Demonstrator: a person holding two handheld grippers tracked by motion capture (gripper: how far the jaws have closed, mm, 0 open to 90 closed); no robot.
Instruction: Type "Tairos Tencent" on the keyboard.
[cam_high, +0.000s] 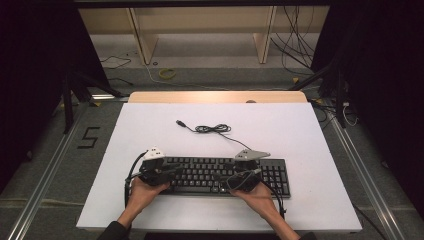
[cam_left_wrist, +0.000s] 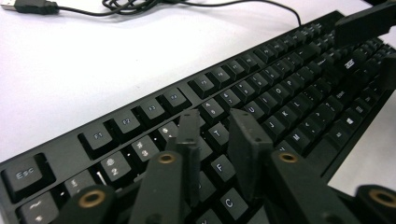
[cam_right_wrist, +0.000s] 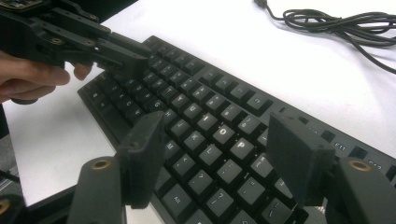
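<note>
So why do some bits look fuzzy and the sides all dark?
High view: the white table is brightly lit, its surroundings nearly black. Left gripper view: the keyboard's far keys go soft. Right gripper view: the near claw looks slightly blurred, the middle keys sharp.

in the high view the hands and grippers are covering the near rows of the keyboard (cam_high: 220, 175), and its legends are too small to read. in the left gripper view the bottom edge is cutting off the keyboard's near rows, and the far keys are blurring. in the right gripper view the cable (cam_right_wrist: 336, 23) is running off the top and right edges.
</note>
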